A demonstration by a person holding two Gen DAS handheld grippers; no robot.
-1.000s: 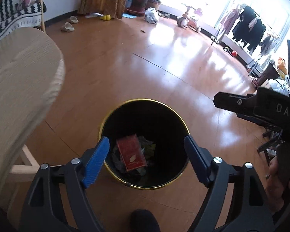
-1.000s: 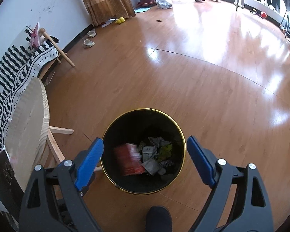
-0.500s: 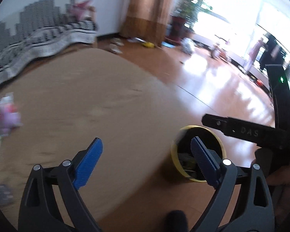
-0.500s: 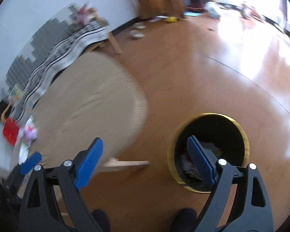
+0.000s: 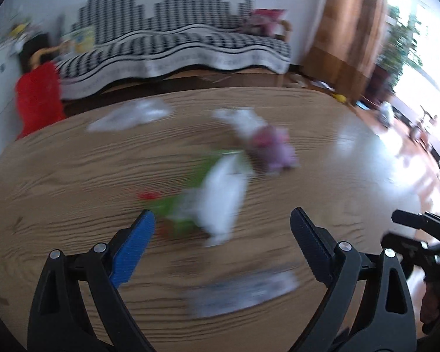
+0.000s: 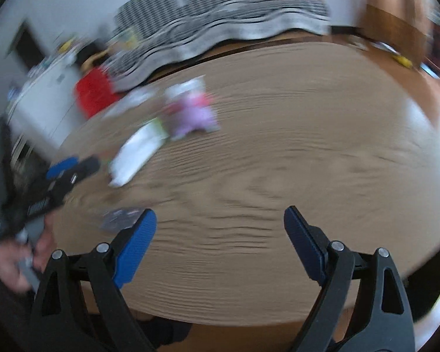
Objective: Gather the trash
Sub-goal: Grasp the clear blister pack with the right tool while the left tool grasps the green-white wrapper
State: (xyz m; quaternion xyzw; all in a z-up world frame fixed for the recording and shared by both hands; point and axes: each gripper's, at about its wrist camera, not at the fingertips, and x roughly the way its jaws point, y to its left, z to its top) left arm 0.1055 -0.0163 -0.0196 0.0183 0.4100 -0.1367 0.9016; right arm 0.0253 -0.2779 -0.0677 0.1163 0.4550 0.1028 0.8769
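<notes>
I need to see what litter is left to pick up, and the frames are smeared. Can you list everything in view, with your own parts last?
Table: one, light wood, oval, fills the foreground.
White wrapper: one, white, table middle, overlapping the green wrapper.
Green wrapper: one, green with red, under the white one.
Purple wrapper: one, purple-pink, crumpled, farther back.
Clear plastic: one, whitish, far table edge.
Grey packet: one, grey, flat, near edge.
Sofa cover: one, black-and-white, behind the table.
Red item: one, red, left of the sofa; too blurred to identify.
Left tongs: blue pads, open, empty.
Right tongs: blue pads, open, empty.
</notes>
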